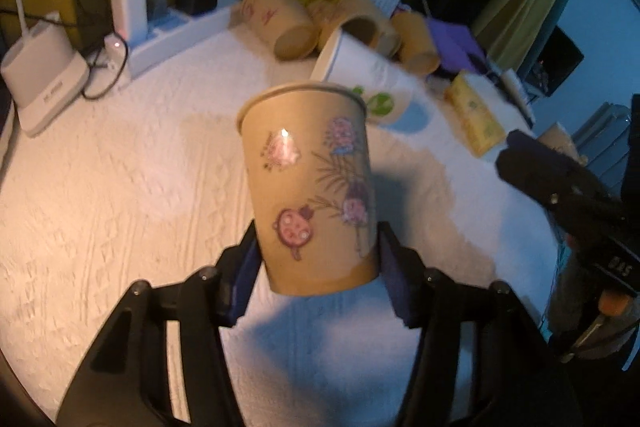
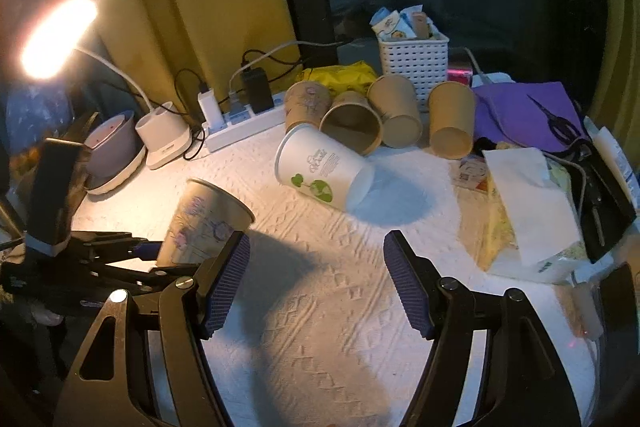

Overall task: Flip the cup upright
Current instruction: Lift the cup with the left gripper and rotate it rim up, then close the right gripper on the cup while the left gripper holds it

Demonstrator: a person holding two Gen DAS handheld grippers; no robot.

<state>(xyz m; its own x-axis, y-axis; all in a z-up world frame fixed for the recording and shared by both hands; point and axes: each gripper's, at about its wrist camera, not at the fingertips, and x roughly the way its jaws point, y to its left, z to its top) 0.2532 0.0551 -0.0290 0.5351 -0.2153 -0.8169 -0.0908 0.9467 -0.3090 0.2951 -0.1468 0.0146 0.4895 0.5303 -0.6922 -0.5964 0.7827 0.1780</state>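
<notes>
The left gripper (image 1: 318, 263) clamps its blue pads on the base of a brown paper cup (image 1: 310, 187) printed with pink cartoon figures, rim up, tilted slightly, raised above the white tablecloth (image 1: 120, 187). The right gripper (image 2: 316, 283) hovers alongside, fingers apart, holding nothing

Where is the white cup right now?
The white cup lies on its side mid-table, just in front of the brown cups, beyond the held cup.
</notes>
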